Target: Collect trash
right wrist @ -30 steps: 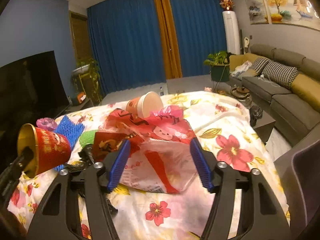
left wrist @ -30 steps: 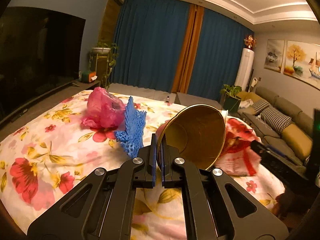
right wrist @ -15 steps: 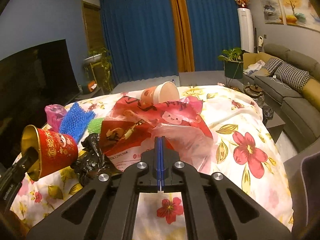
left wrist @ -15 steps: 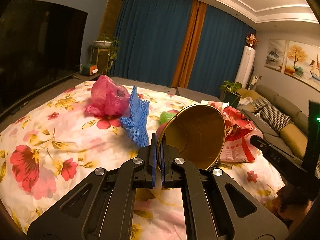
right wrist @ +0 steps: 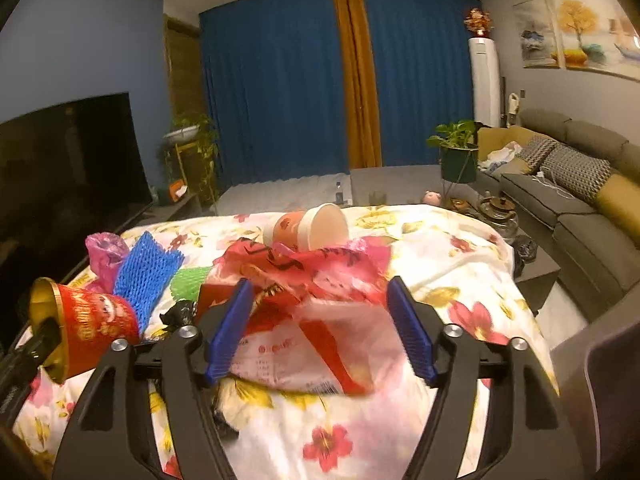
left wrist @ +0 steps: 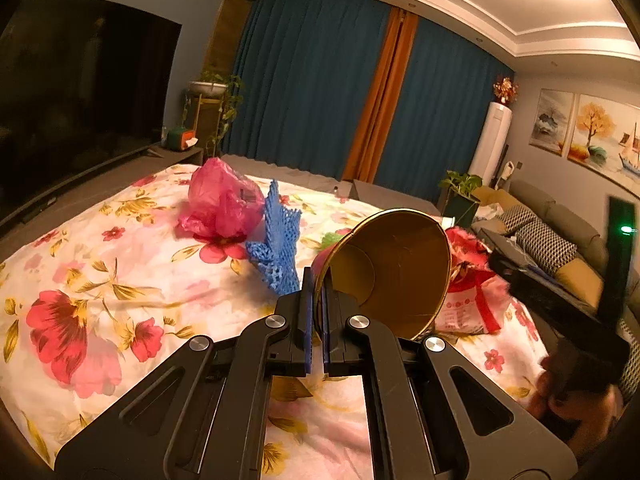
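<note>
Left wrist view, left to right. Floral-print white cloth spread over the whole work surface. Crumpled pink plastic bag lying on the cloth at far left-centre. Blue foam mesh fruit sleeve just beside the pink bag on its right, touching it and standing partly upright. Left gripper clenched on the rim of a red paper cup with gold lining, one finger outside the wall and one inside; cup tilted on its side, mouth toward the camera. Red-and-white printed plastic bag lying behind and right of the cup. Black body of the other gripper at far right, blurred.

Right wrist view, left to right. Same red paper cup at far left, pinched at its gold rim, raised above the cloth. Pink plastic bag and blue mesh sleeve behind it, touching. Green foam mesh piece just right of the blue sleeve. Crumpled black plastic bag below the green piece. Right gripper spread wide, blue fingers on either side of the red-and-white printed plastic bag, gripping nothing; contact with the bag not discernible. Orange-and-white paper cup lying on its side behind the bag.
</note>
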